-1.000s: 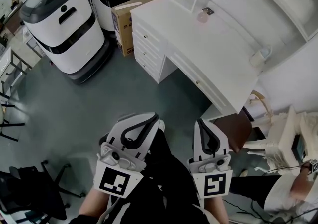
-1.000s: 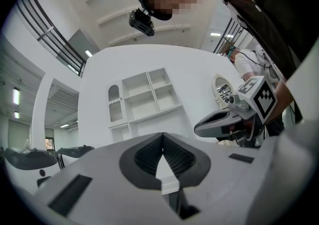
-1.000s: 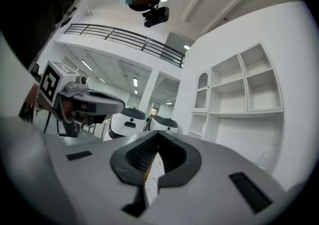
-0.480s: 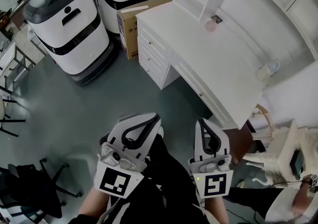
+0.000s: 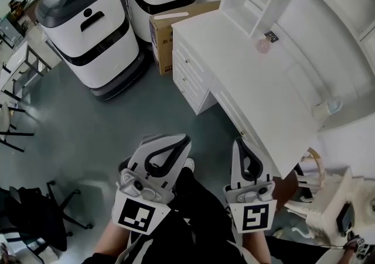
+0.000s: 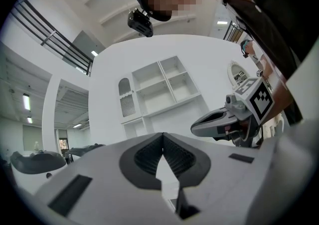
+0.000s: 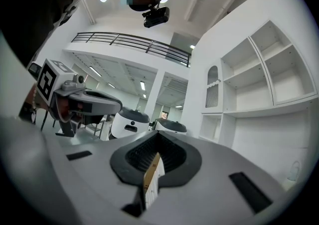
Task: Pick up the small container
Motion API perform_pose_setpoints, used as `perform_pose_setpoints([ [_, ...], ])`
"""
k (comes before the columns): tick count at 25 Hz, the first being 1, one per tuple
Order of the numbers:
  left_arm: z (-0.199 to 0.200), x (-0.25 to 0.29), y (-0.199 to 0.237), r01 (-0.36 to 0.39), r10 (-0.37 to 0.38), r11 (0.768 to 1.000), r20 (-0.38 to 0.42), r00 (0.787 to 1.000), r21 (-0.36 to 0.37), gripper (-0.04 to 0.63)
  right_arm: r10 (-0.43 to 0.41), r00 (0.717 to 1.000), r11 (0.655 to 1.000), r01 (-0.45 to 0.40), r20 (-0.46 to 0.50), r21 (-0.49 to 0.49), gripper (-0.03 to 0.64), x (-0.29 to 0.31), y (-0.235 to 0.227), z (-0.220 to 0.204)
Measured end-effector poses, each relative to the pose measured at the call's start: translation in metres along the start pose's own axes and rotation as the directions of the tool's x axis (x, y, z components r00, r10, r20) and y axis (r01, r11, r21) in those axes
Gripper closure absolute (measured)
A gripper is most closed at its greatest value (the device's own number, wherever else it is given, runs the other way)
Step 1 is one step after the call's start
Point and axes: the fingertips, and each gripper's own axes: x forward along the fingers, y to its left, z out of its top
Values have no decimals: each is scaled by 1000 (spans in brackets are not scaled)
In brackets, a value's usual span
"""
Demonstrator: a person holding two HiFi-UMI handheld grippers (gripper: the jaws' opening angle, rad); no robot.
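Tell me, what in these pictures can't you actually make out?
- Pink thing on the white desk: head view, too small to identify.
- Pale cup-like thing at the desk's right end: head view, too small to name.
- Print on the cardboard box: head view, too small to read.
- Desk top: left gripper view, hidden behind the left hand-held gripper.

White counter [image 5: 275,99] with pale pink small container [image 5: 263,45]; brown cardboard box [image 5: 170,28]; grey-green floor [image 5: 88,122]. Left gripper [image 5: 185,137] and right gripper [image 5: 238,141]: light grey, with black-and-white square-patterned marker cubes [image 5: 136,216].
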Motion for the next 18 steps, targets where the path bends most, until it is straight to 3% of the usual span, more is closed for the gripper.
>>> perform_pose_setpoints([
  [18,-19,100,64,-73,73,997,-6,997,20,597,68,998,998,-68,8,0,615,99,-73,-22],
])
